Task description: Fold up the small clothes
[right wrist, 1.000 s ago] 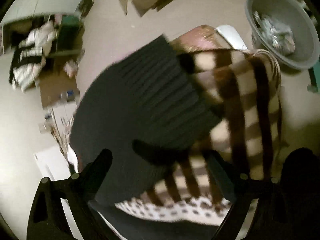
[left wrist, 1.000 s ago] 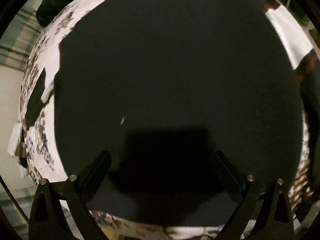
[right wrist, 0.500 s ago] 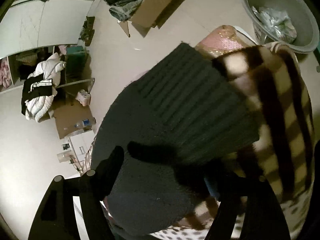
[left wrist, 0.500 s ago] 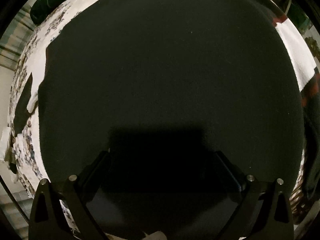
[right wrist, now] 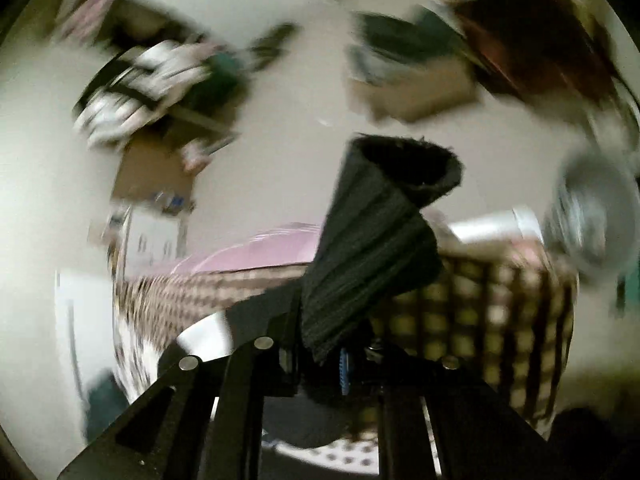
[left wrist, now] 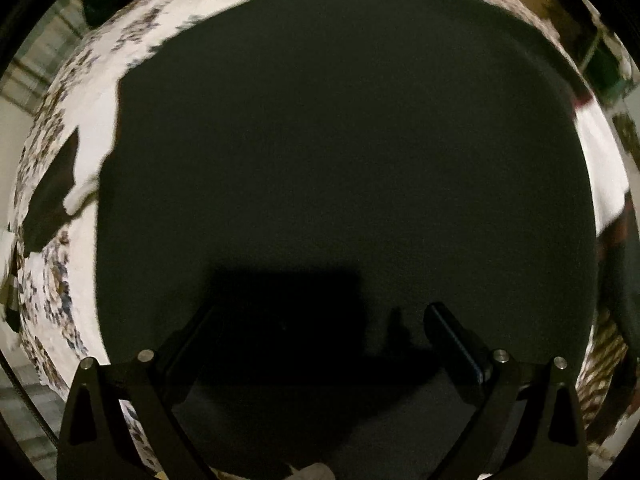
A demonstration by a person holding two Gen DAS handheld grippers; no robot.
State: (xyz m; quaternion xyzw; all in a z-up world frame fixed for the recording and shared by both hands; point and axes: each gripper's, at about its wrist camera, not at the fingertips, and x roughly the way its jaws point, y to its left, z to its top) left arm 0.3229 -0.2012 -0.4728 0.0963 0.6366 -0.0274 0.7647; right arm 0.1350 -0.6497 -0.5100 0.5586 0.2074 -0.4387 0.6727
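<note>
A: Why does the right gripper (right wrist: 320, 344) have its jaws closing on the dark knit (right wrist: 372, 248)?
B: To raise a ribbed edge off the checked cover (right wrist: 500, 312); the cloth sticks up between them, pinched.
A: And the left gripper (left wrist: 320, 332)?
B: Its jaws stand wide and empty over the knit (left wrist: 340, 140) spread flat on the patterned sheet (left wrist: 60, 280), probably ready to pin it for the fold.
</note>
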